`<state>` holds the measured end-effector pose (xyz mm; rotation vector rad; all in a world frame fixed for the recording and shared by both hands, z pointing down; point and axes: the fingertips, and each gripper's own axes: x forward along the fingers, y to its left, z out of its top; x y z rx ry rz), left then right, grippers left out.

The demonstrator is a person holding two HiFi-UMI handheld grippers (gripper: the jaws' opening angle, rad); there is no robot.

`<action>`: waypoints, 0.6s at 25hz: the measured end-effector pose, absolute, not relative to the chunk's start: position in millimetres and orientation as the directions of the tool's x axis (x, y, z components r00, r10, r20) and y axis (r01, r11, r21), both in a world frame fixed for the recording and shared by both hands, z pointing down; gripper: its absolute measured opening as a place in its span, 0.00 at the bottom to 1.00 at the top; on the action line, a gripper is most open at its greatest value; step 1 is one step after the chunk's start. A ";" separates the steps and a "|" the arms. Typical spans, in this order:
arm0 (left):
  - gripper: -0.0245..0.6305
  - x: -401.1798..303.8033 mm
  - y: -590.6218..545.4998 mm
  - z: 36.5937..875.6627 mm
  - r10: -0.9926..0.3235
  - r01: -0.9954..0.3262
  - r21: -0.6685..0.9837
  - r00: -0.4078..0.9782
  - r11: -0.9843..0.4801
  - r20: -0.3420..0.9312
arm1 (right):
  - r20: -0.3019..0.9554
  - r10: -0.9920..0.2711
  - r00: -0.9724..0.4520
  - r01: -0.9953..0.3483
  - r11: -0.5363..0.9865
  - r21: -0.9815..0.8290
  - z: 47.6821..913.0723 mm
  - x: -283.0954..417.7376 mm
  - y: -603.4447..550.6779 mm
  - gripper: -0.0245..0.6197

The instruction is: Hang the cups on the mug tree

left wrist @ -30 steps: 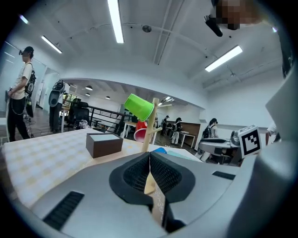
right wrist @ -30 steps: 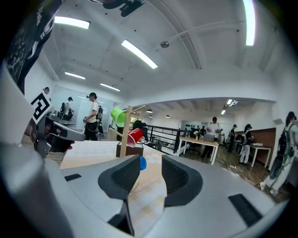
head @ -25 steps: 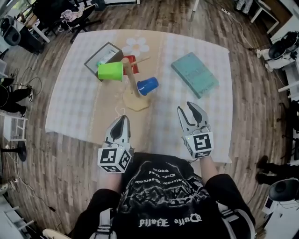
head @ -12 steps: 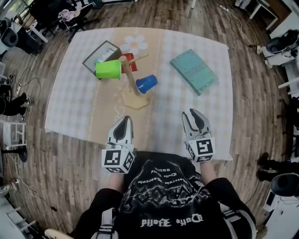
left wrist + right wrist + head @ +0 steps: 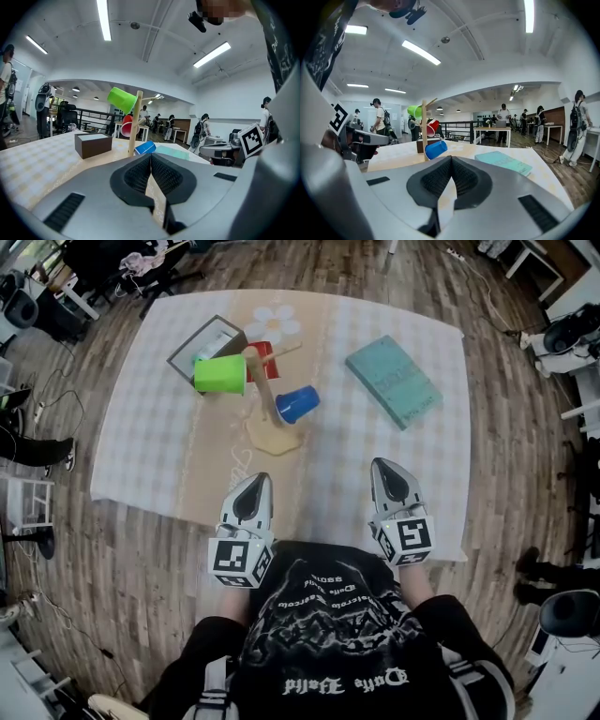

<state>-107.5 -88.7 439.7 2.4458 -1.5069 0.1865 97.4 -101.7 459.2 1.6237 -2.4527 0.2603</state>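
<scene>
Just closed the right gripper (image 5: 387, 472) on nothing; left gripper (image 5: 254, 484) likewise pressed together, empty. Straight ahead and a touch right of the left gripper, further off ahead-left of the right: mug tree (image 5: 265, 401), post upright, already carrying green cup (image 5: 220, 373), red cup (image 5: 263, 359) and blue cup (image 5: 297, 404), well apart from both grippers. Apparently no cup left to fetch.
</scene>
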 end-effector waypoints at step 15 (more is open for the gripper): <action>0.07 -108.3 -94.9 442.8 -0.859 -0.893 0.155 0.448 -0.422 0.246 | 0.257 -0.892 -0.372 -0.925 0.380 -0.019 459.6 95.3 -108.9 0.05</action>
